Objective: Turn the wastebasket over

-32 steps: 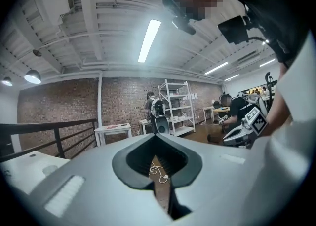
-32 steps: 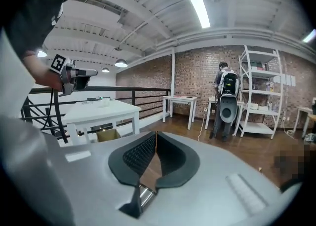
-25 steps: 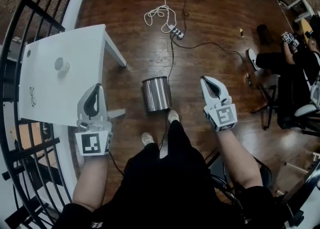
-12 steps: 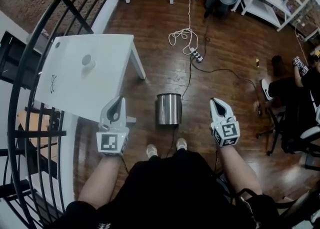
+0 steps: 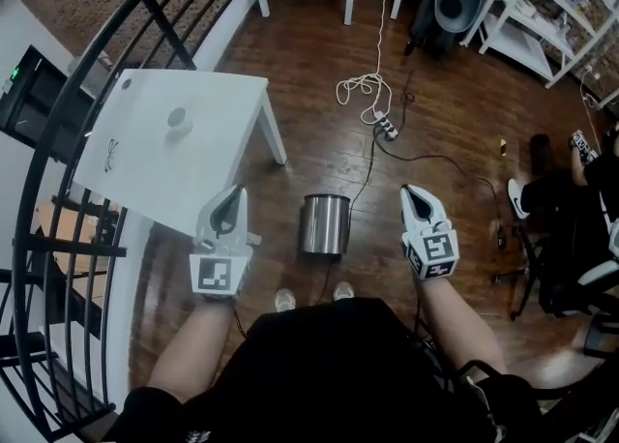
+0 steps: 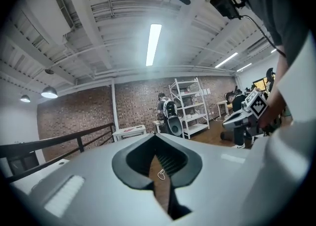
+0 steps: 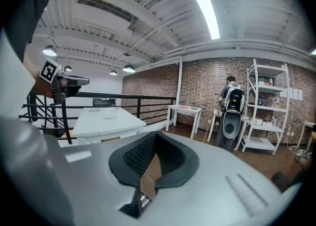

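**Head view.** The wastebasket (image 5: 324, 226), a bare metal cylinder, is seen standing on end on the wooden floor (image 5: 445, 83). It is just beyond the person's shoes (image 5: 283, 300), between the two grippers and apart from both. Whether its mouth or its base faces up is not settled from this steep angle. The scene would suit a bin due for turning as well as one already set on its other end. The left gripper (image 5: 235, 191) is held over the near edge of the white table (image 5: 164, 156), the right gripper (image 5: 411, 191) over bare floor.

**Left gripper view.** The left gripper (image 6: 155, 138) is clenched on nothing. Only floor and a coiled white cable (image 6: 160, 174) are seen through the gap behind the met tips.

**Right gripper view.** The right gripper (image 7: 154, 135) is likewise closed and empty. A metal glint low in the gap may be the bin's rim.

**Handling and room.** If a turn is wanted, the smooth steel wall is judged slippery. It would best be pinched at the rim from opposite sides, so that the cylinder is kept from rolling. Room is tight at the left, where the table leg (image 5: 276, 146) and the black railing (image 5: 58, 238) close in. A black cord (image 5: 363, 180) runs up from beside the bin toward the power strip (image 5: 385, 128) and should be cleared. More open floor is left to the right.
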`<state>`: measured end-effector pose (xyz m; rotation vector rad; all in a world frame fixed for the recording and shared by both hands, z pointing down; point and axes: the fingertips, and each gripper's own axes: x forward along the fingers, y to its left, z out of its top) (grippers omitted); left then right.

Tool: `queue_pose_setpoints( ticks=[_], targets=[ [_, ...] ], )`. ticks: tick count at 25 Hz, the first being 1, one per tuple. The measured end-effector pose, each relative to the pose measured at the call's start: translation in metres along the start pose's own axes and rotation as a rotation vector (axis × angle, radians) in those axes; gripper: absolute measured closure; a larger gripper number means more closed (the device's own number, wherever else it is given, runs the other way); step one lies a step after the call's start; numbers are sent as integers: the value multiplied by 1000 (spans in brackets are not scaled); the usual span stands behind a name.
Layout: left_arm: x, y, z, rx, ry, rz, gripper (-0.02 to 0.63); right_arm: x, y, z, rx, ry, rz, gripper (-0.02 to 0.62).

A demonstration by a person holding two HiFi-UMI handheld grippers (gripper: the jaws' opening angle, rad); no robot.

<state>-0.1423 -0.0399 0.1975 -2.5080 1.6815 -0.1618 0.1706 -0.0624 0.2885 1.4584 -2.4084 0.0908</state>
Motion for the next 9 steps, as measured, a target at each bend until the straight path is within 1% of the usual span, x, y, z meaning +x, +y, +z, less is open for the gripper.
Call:
queue_pose_setpoints(
  ticks=[3,7,9],
  targets=[
    [1,2,-2,-20,0,4,607,4,-2,3,-6,-9,-12,594],
    [2,11,-12,-24,50,34,607,1,-8,1,20,-30,-42,594],
    [2,17,-15,-29,61,48,607,0,-11,2,37,-44,-54,594]
  ],
)
